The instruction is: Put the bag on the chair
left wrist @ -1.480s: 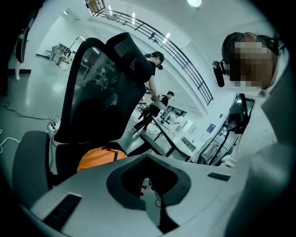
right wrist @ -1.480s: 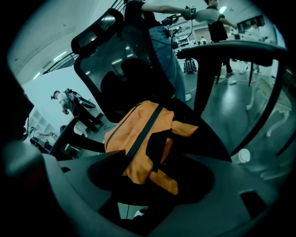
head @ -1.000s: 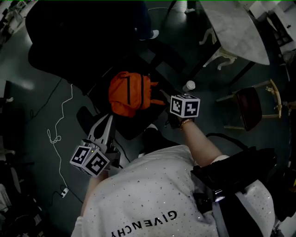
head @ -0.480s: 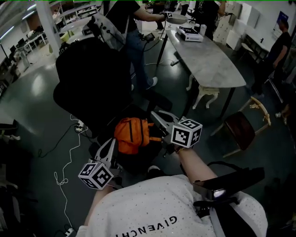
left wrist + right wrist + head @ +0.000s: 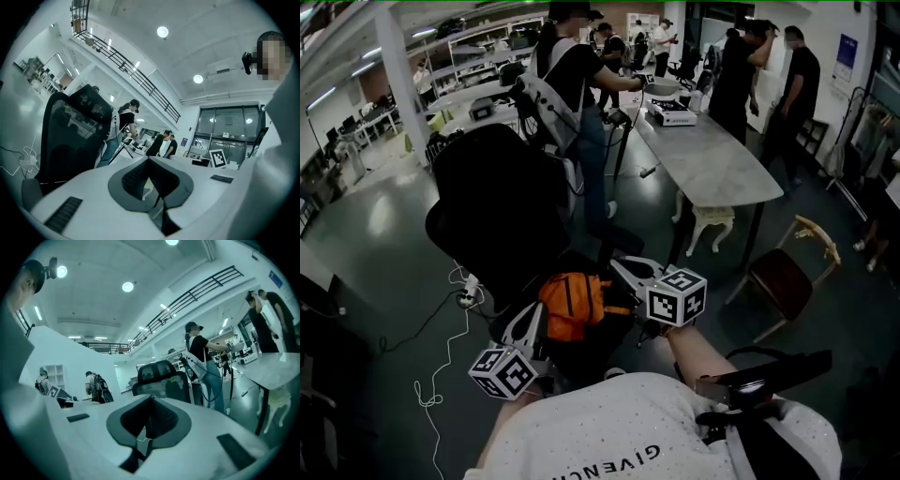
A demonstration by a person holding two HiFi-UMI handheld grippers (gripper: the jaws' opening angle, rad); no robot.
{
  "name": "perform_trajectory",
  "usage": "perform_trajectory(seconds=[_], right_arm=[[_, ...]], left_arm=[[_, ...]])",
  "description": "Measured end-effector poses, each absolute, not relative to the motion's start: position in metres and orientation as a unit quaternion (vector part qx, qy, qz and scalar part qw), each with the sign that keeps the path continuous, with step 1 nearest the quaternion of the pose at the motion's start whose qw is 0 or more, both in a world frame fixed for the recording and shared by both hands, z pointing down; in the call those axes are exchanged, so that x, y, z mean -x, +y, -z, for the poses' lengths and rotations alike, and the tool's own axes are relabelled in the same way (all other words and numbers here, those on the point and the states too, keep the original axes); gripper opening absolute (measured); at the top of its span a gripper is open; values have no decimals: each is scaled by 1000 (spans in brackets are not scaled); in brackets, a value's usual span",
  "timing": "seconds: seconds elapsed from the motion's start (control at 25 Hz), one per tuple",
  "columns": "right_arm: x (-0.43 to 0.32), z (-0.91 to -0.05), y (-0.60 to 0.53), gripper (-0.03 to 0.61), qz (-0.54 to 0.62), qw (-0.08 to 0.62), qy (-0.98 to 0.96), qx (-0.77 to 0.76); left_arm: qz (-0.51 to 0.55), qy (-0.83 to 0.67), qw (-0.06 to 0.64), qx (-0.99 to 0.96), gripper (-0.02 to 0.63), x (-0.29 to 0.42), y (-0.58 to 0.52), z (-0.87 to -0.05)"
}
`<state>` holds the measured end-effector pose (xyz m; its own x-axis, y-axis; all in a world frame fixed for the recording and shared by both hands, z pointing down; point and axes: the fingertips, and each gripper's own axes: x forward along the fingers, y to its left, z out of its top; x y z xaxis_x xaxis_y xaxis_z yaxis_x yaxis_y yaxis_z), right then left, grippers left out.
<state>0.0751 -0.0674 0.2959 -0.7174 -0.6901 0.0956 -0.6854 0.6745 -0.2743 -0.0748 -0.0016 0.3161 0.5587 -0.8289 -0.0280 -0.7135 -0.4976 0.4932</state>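
Observation:
The orange bag (image 5: 574, 305) lies on the seat of the black office chair (image 5: 497, 206), in front of its tall backrest. My left gripper (image 5: 532, 315) is just left of the bag, shut and empty. My right gripper (image 5: 618, 265) is at the bag's upper right, also shut, and nothing shows between its jaws. In the left gripper view my closed left gripper (image 5: 149, 160) points past the chair (image 5: 75, 136). In the right gripper view my right gripper (image 5: 151, 398) faces the chair (image 5: 161, 378). Neither gripper view shows the bag.
A long pale table (image 5: 703, 164) stands to the right, with a white ornate stool (image 5: 712, 225) under it. A wooden chair (image 5: 783, 277) with a dark seat stands further right. Several people (image 5: 572, 84) stand behind the office chair. Cables (image 5: 450, 309) lie on the floor at the left.
The head view has swung up from the floor to look across the room. The bag stays on the seat, and both grippers keep their places beside it.

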Motion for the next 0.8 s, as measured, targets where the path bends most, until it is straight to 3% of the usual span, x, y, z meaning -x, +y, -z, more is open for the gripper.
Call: perform_trajectory(seconds=[0.8], right_arm=[[-102,-315,-25,-3,147,-6,907,395]], left_arm=[[130,-457,206,-855,0,64,47,-322]])
